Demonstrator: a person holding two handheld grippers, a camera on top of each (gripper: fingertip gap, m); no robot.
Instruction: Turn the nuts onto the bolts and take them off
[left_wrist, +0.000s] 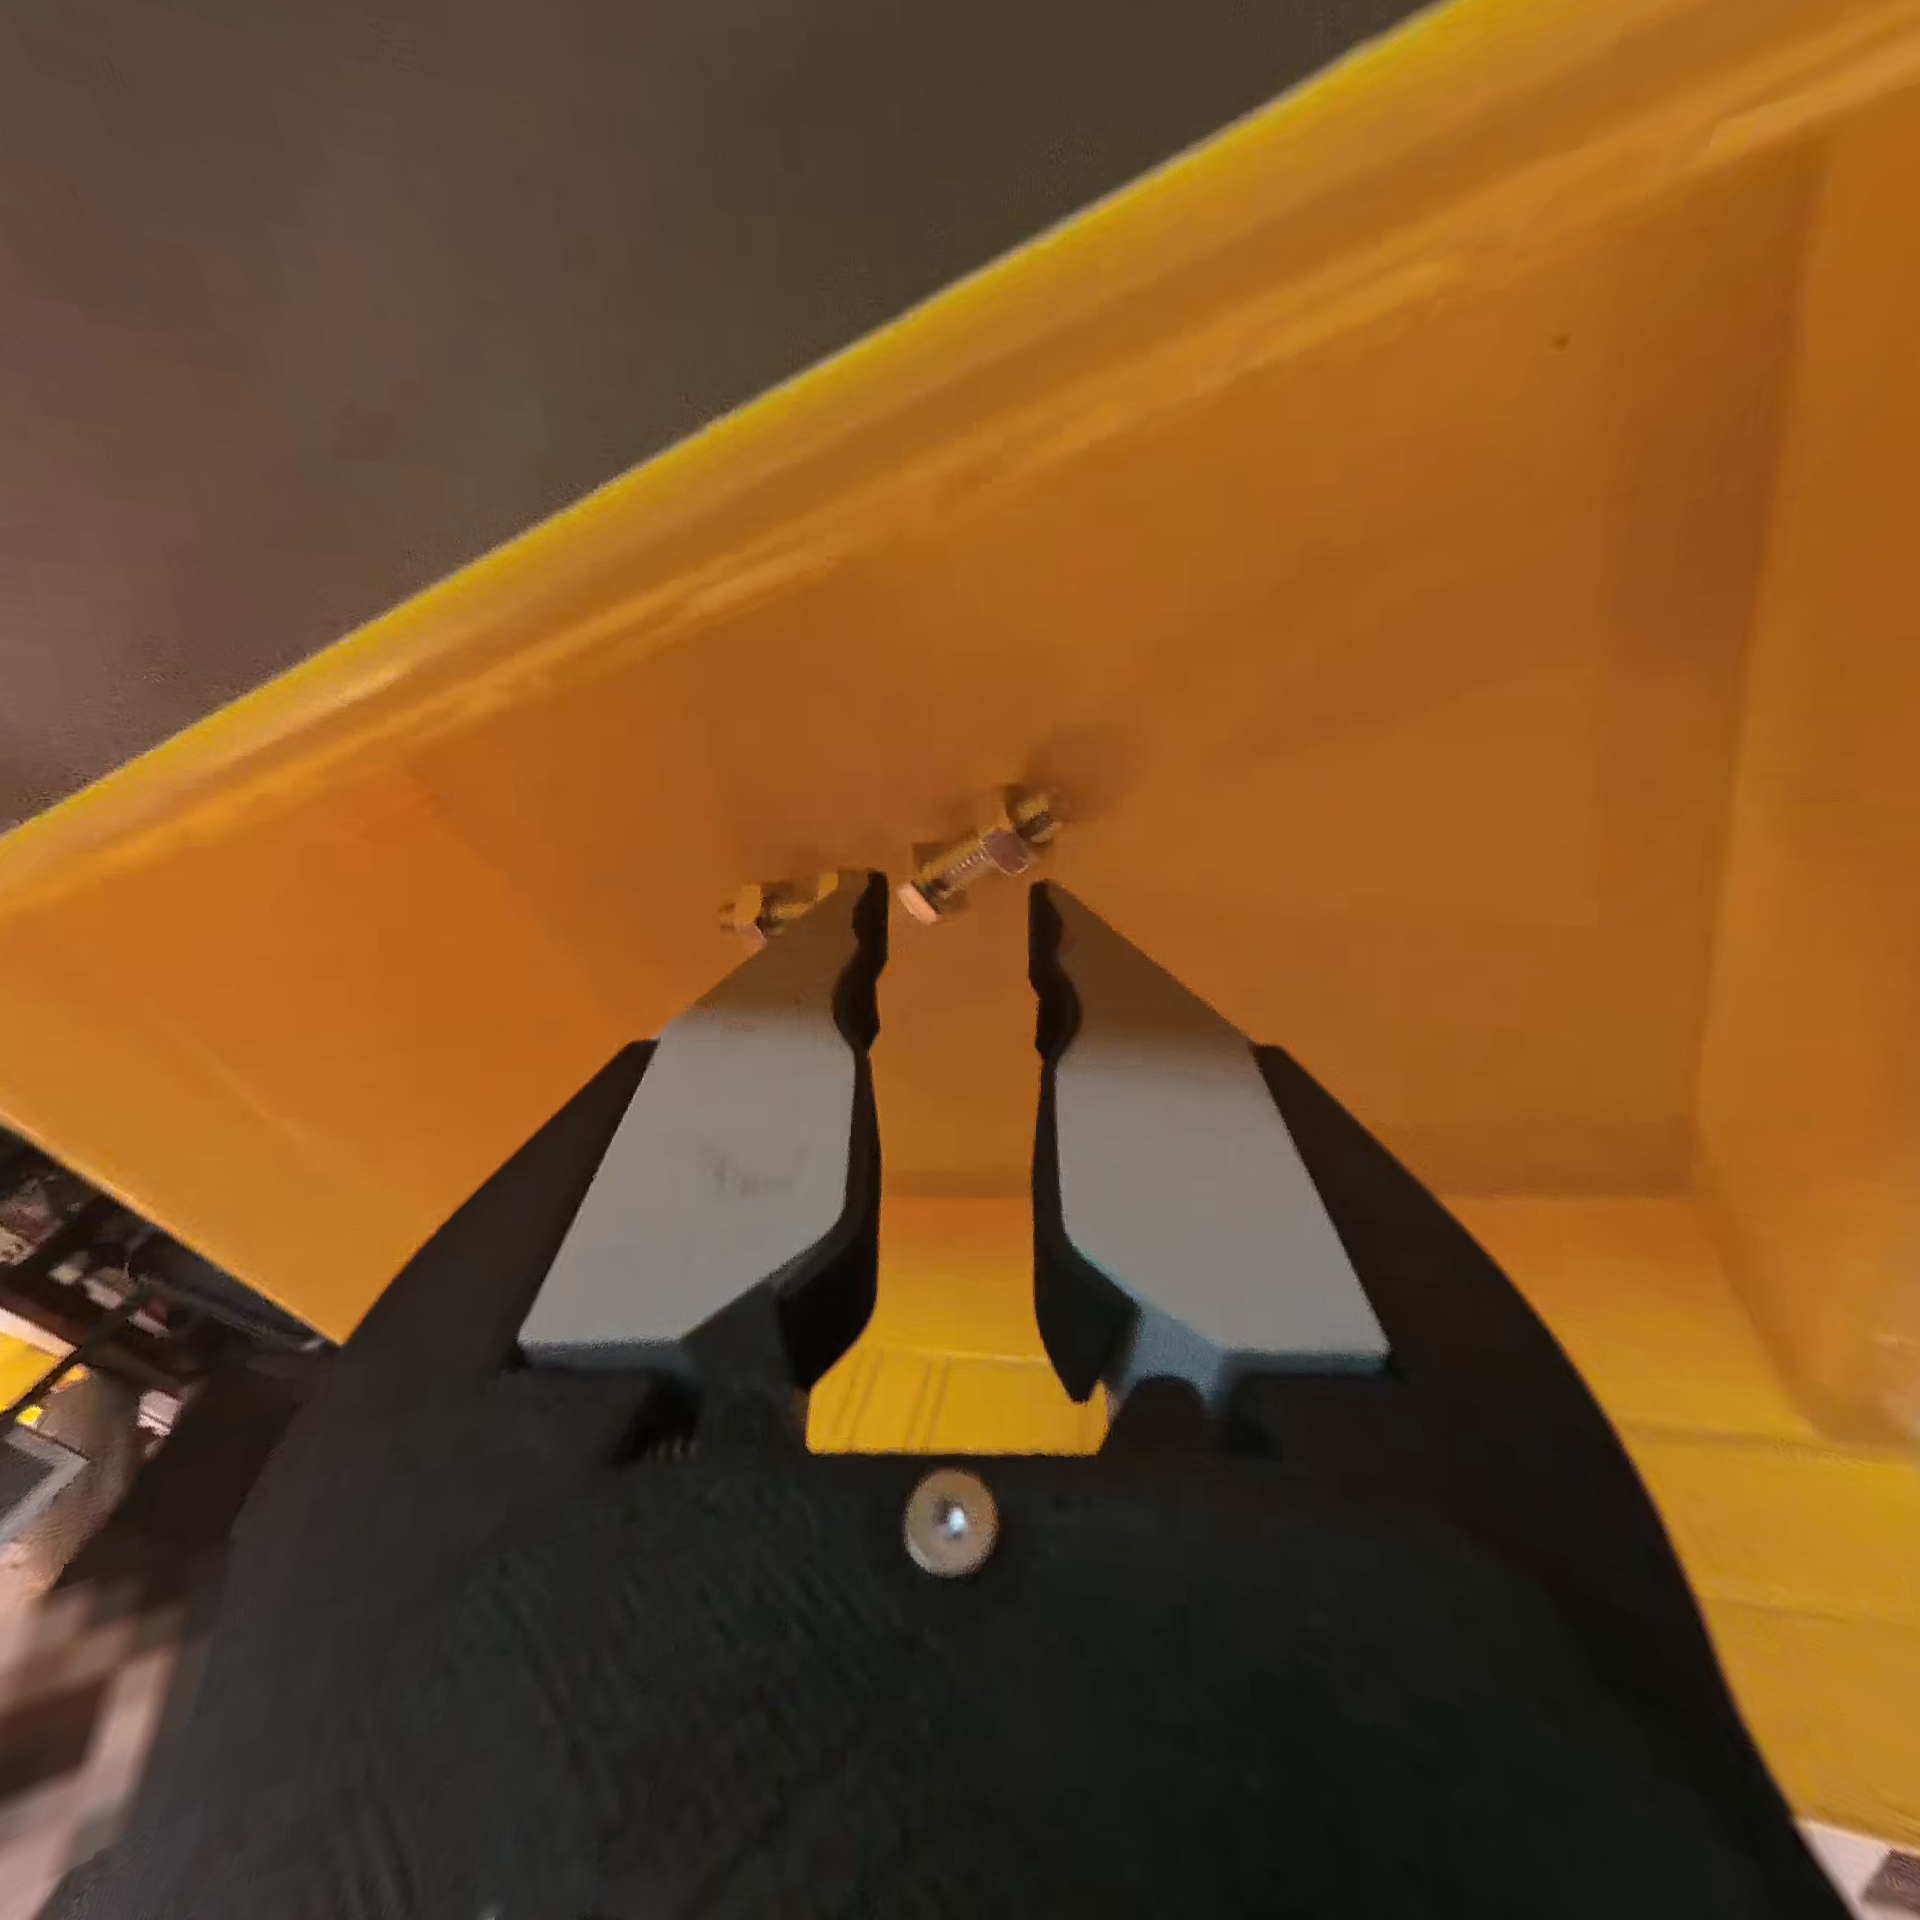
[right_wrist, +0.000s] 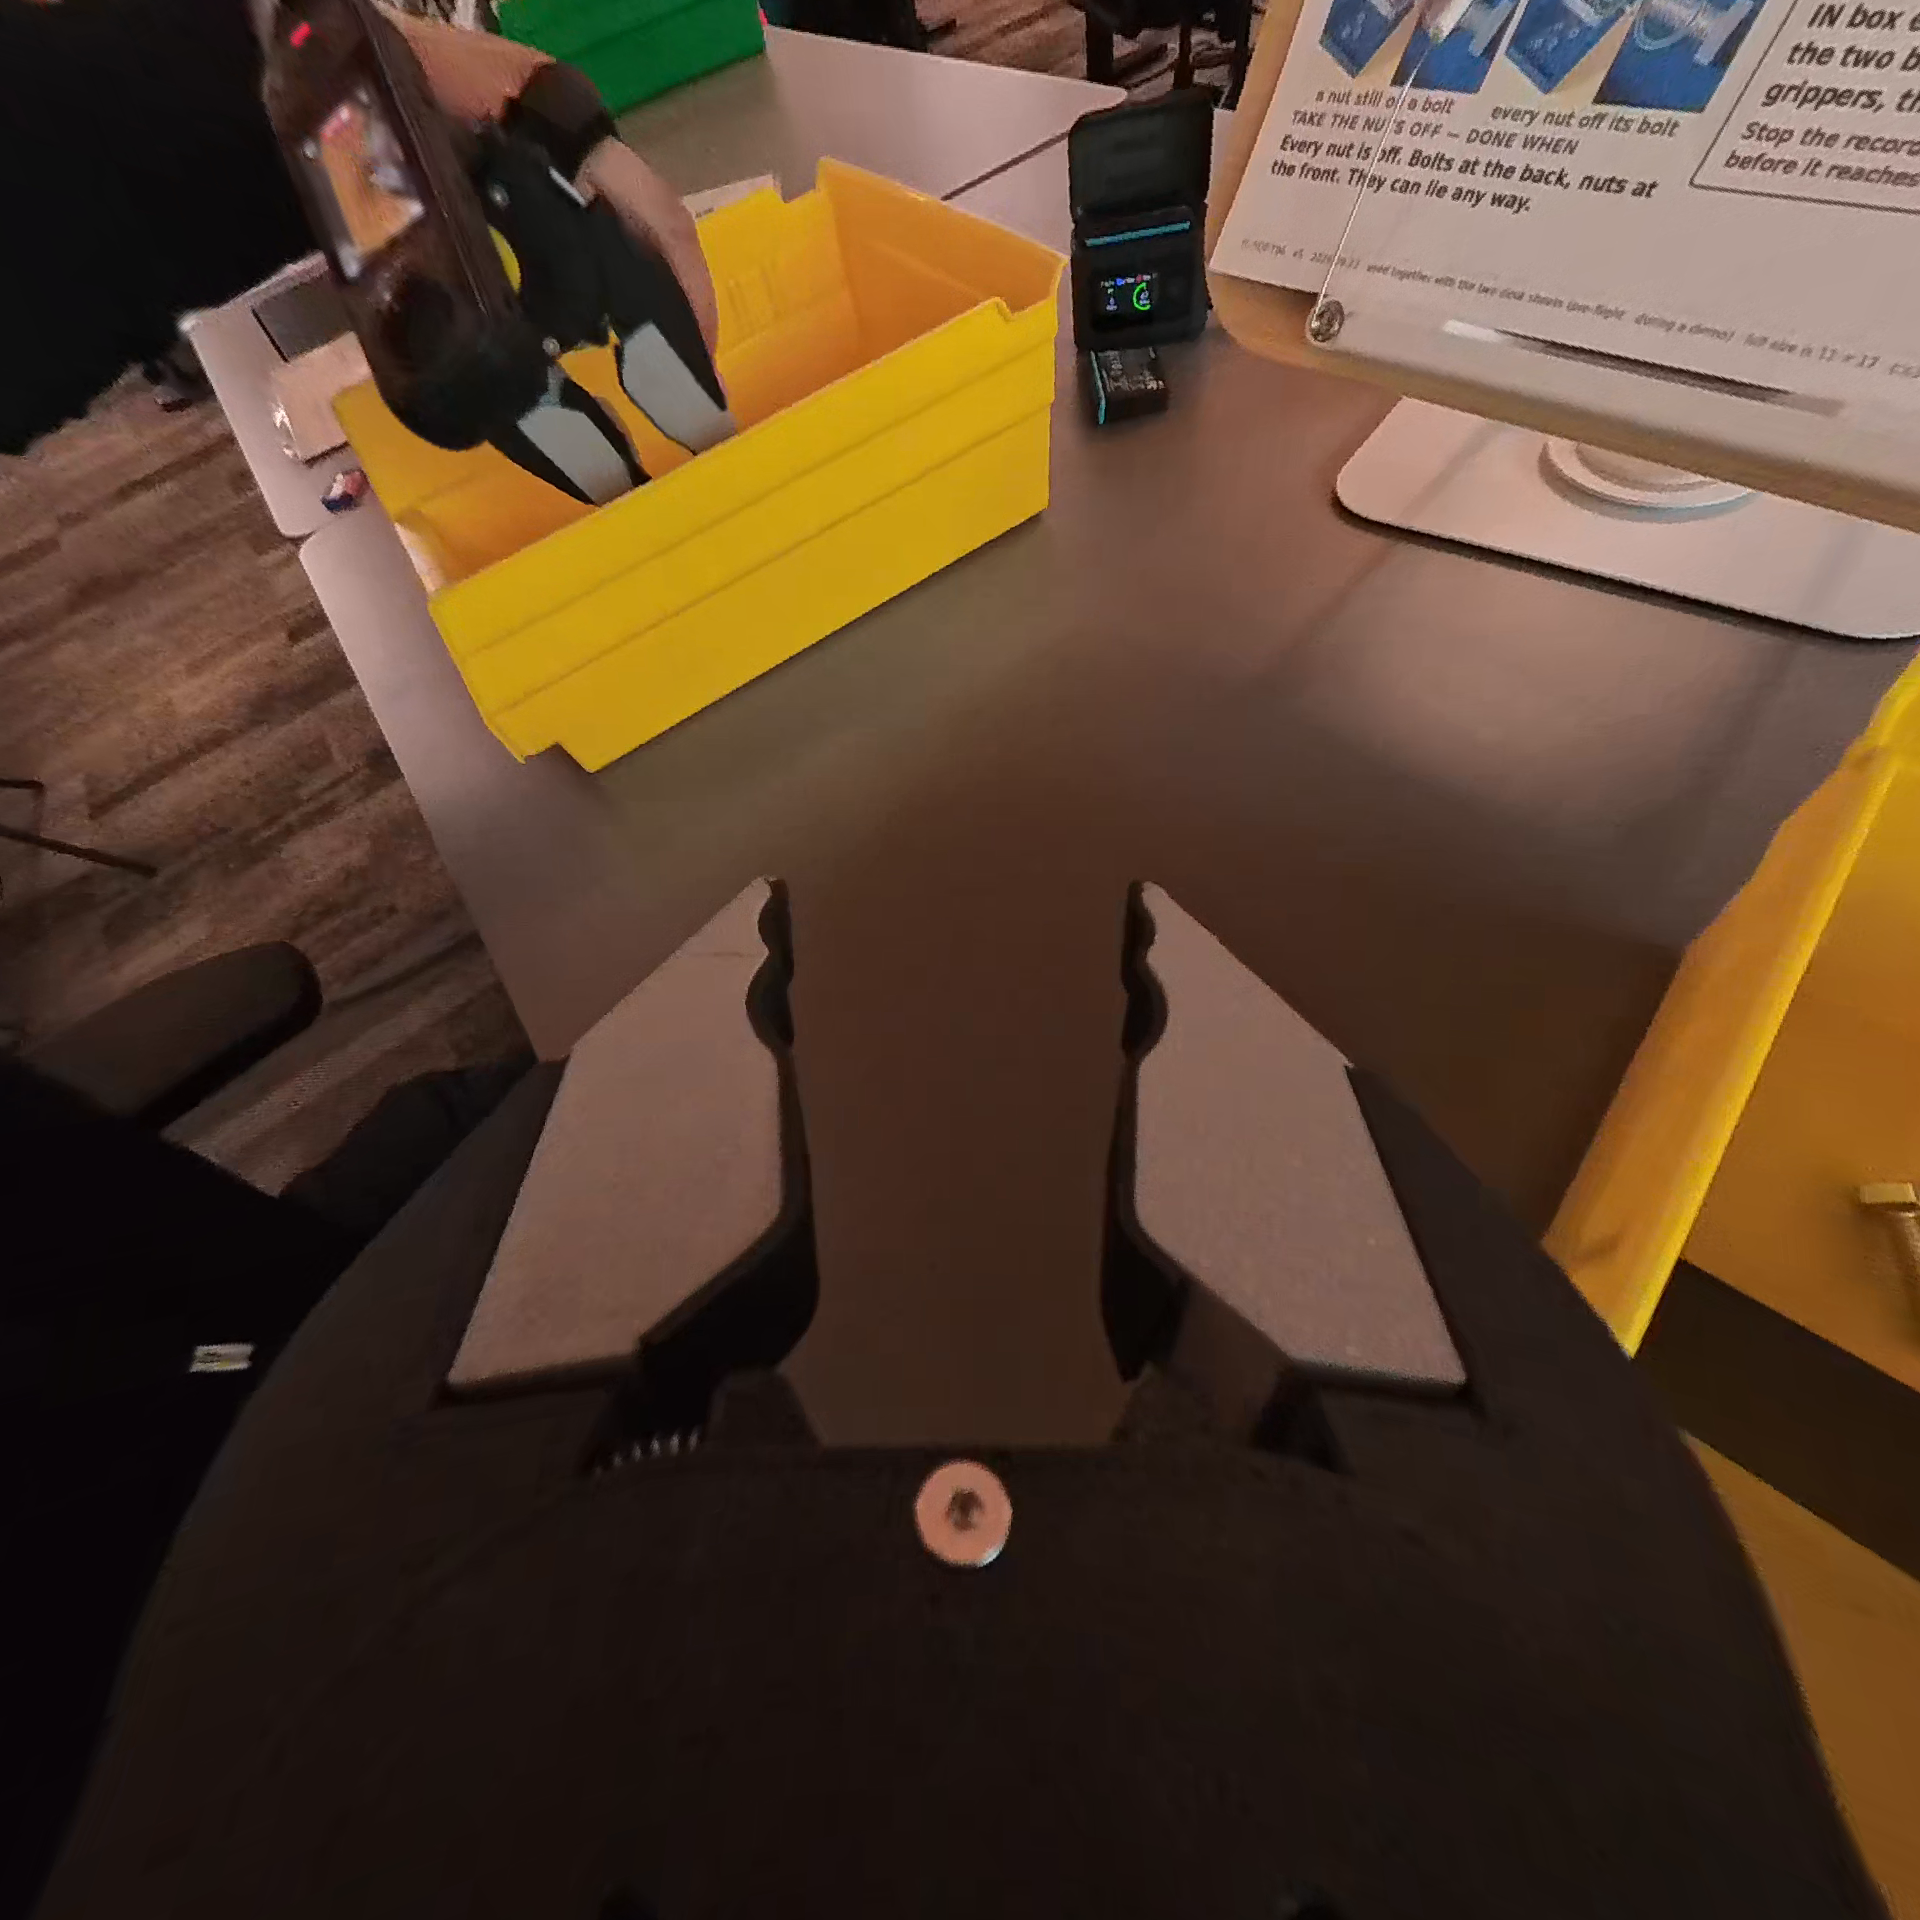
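In the left wrist view my left gripper (left_wrist: 958, 891) is open inside a yellow bin (left_wrist: 1351, 623), its tips just short of brass bolts with nuts on them. One bolt with a nut (left_wrist: 971, 864) lies just beyond the gap between the tips. Another bolt with a nut (left_wrist: 769, 909) lies at the left fingertip, partly hidden by it. In the right wrist view my right gripper (right_wrist: 956, 899) is open and empty above the grey table (right_wrist: 1039, 727). The left gripper (right_wrist: 623, 436) shows there reaching down into the yellow bin (right_wrist: 748, 582).
A second yellow bin (right_wrist: 1787, 1091) at the right edge holds a brass bolt (right_wrist: 1896, 1236). An instruction sheet on a white stand (right_wrist: 1610, 187) stands at the back right. A small black device (right_wrist: 1138, 249) sits behind the first bin. The table's left edge drops to wood floor (right_wrist: 187, 644). There is about 35 centimetres between the tips of the two grippers.
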